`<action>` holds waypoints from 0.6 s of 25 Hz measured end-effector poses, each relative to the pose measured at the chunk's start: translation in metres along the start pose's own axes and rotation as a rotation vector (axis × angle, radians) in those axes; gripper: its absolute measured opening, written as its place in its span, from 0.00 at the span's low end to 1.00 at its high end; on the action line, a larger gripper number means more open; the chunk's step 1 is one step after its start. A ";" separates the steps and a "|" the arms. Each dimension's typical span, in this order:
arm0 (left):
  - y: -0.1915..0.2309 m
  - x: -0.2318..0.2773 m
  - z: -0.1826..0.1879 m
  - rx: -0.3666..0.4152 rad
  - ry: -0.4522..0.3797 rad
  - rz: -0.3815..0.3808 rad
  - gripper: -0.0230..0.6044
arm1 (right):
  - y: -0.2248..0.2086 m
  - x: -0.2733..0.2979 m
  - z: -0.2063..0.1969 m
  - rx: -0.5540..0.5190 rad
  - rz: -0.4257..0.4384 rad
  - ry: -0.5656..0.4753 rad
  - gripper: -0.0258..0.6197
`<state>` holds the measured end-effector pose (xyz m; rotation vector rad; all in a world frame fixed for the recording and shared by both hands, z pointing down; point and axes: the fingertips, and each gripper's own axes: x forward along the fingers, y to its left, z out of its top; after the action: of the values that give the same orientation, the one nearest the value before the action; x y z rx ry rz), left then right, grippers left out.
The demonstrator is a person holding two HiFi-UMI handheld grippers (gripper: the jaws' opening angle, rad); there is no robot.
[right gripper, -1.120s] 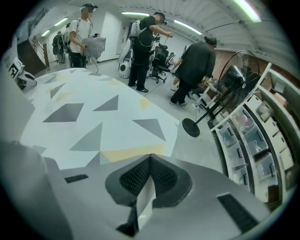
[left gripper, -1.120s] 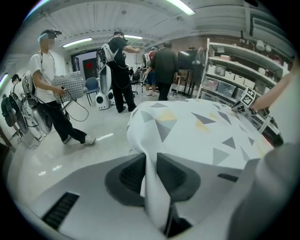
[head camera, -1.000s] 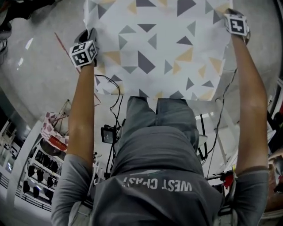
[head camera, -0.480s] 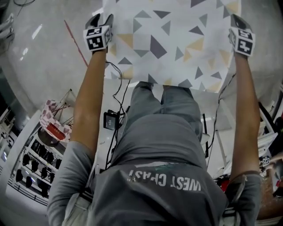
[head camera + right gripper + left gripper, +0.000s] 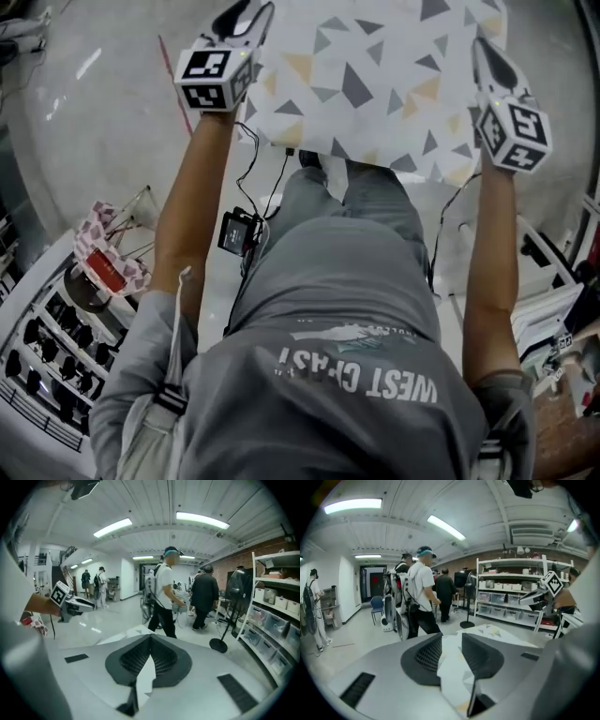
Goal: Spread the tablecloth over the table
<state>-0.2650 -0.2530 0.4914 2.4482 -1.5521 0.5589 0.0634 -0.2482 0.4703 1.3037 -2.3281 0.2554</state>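
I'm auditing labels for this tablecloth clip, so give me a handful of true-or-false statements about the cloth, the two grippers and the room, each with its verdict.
1. The right gripper has its jaws closed on the tablecloth. True.
2. The tablecloth is plain white. False: it is white with grey and tan triangles.
3. The left gripper has nothing between its jaws. False: the tablecloth is bunched between them, and they have just been closing on it.
4. The grippers are at opposite sides of the tablecloth, in front of the person. True.
5. Nobody else is in the room. False: other people stand in the background of both gripper views.
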 end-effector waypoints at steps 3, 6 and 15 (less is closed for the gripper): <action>-0.022 -0.035 0.060 0.028 -0.134 -0.051 0.08 | 0.044 -0.032 0.052 0.022 0.077 -0.093 0.05; -0.049 -0.074 0.109 0.026 -0.226 -0.114 0.04 | 0.089 -0.066 0.096 0.045 0.151 -0.164 0.05; -0.110 -0.197 0.185 0.051 -0.429 -0.220 0.03 | 0.201 -0.175 0.173 -0.036 0.270 -0.296 0.05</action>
<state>-0.2013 -0.1074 0.2469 2.8664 -1.3795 0.0332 -0.0795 -0.0728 0.2478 1.0674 -2.7482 0.1086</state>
